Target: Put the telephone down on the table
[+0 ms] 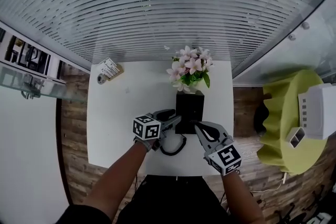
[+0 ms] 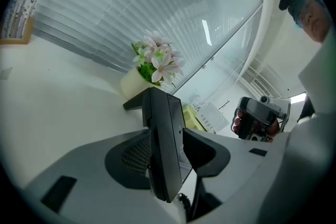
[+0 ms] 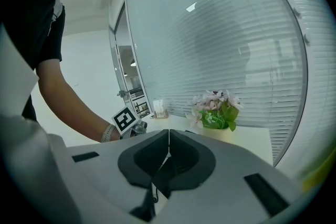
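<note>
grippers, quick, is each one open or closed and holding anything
Left gripper: open; the telephone handset stands between its jaws, not clamped.
Right gripper: closed, holding nothing.

Bright office corner, seen from above.
A white rectangular table (image 1: 113, 128) stands against a glass wall (image 1: 294, 44) hung with white horizontal blinds (image 1: 168, 2), on a brown wood-plank floor (image 1: 73, 165). A lime-green cloth-draped stand (image 1: 283, 128) sits at the right.

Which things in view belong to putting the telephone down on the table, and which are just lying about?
Belong to the job:
telephone
table
left tool, open, telephone between its jaws

Just lying about:
potted flowers
desk calendar
white box on the green cover, off the table
</note>
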`<control>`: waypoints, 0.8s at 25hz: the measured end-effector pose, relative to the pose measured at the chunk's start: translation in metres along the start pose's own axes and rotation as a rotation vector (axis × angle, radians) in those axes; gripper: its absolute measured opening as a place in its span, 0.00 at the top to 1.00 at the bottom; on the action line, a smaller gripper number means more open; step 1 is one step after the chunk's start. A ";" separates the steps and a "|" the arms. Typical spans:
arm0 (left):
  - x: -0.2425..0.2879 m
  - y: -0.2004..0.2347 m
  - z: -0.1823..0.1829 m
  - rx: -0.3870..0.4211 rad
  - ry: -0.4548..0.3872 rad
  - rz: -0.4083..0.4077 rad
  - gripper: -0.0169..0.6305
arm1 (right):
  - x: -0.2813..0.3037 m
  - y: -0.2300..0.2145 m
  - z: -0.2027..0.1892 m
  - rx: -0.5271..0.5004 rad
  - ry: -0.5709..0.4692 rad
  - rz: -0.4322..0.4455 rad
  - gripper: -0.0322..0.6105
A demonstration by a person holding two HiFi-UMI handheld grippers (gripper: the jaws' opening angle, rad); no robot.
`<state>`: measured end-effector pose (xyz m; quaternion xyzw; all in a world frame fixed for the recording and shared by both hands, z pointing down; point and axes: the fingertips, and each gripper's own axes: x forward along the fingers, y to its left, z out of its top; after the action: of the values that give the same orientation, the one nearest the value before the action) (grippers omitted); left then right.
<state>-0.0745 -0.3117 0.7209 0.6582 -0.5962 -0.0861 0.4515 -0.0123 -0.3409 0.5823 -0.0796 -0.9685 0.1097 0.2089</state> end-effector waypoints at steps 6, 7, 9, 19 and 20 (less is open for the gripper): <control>0.014 0.005 -0.003 -0.055 0.013 -0.043 0.70 | -0.005 -0.007 -0.008 0.011 0.017 -0.013 0.91; 0.016 0.006 -0.003 -0.056 0.021 -0.051 0.70 | -0.006 -0.009 -0.010 0.014 0.020 -0.015 0.91; 0.019 0.007 -0.005 -0.062 0.033 -0.059 0.70 | -0.008 -0.011 -0.013 0.023 0.025 -0.021 0.91; 0.013 0.004 -0.005 -0.106 0.024 -0.084 0.84 | -0.011 -0.008 -0.019 0.040 0.033 -0.019 0.91; 0.011 0.001 -0.004 -0.104 0.021 -0.090 0.85 | -0.012 -0.007 -0.019 0.040 0.032 -0.018 0.91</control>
<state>-0.0699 -0.3193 0.7282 0.6610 -0.5559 -0.1302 0.4869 0.0054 -0.3469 0.5962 -0.0683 -0.9633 0.1259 0.2270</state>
